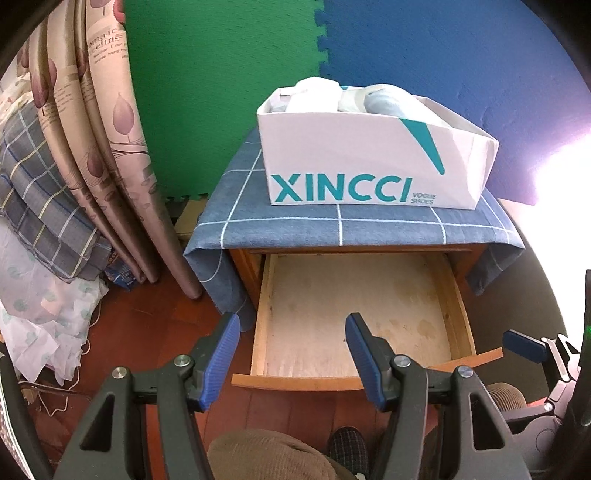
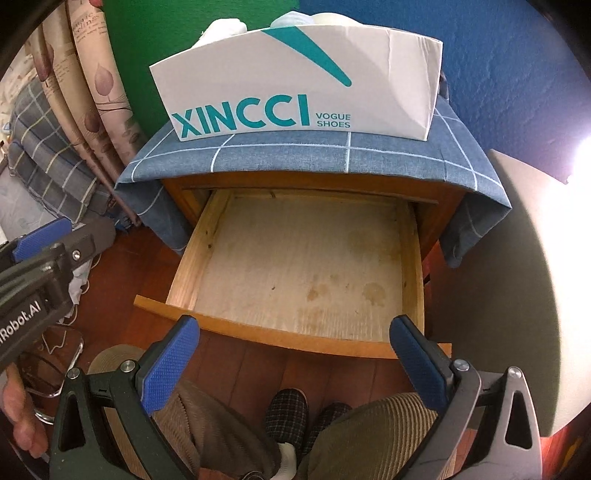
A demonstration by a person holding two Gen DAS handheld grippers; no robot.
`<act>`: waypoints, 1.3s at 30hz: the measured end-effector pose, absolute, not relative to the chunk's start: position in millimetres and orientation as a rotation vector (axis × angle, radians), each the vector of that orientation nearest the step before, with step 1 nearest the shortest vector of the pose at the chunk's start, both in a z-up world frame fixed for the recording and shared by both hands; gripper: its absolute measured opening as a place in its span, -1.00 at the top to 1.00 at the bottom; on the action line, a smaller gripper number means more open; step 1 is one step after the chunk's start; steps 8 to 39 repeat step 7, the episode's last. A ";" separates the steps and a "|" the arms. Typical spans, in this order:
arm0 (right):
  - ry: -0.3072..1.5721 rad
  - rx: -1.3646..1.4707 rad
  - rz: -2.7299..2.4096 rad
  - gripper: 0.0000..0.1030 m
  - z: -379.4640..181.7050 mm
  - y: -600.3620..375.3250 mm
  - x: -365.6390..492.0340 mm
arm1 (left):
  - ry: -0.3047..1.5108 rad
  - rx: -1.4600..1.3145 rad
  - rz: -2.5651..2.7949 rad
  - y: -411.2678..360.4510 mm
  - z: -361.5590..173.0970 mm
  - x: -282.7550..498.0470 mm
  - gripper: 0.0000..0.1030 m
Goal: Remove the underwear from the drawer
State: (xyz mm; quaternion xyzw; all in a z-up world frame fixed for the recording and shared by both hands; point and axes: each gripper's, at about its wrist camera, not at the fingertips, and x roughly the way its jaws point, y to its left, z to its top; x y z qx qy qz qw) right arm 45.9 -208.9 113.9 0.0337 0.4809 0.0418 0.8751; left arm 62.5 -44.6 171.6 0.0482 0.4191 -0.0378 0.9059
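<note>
The wooden drawer (image 1: 260,325) (image 2: 192,266) is pulled out of the nightstand, and only its bare, stained bottom shows. On top of the nightstand stands a white shoe box (image 1: 369,162) (image 2: 295,81) with pale folded underwear (image 1: 321,94) (image 2: 225,29) piled inside. My left gripper (image 1: 291,332) hovers open over the drawer's front left corner, nothing between its blue pads. My right gripper (image 2: 295,332) hangs open above the drawer's front edge, also holding nothing. The right gripper's fingertip (image 1: 524,345) shows at the right edge of the left wrist view.
A blue checked cloth (image 1: 332,225) (image 2: 332,155) covers the nightstand. Folded curtains (image 1: 103,147) and checked bedding (image 1: 33,206) crowd the left side. A person's knees (image 2: 369,424) and slippered feet (image 2: 288,410) are right below the drawer front. Green and blue foam mats line the wall.
</note>
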 end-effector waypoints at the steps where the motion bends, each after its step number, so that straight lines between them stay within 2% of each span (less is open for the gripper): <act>1: 1.004 0.070 0.088 -0.98 113.8 -209.2 46.1 | 0.861 0.097 -0.079 -44.3 171.6 61.9 -0.18; 39: 1.010 0.072 0.087 -0.98 112.4 -210.6 47.0 | 0.861 0.114 -0.084 -48.6 171.8 61.1 -0.18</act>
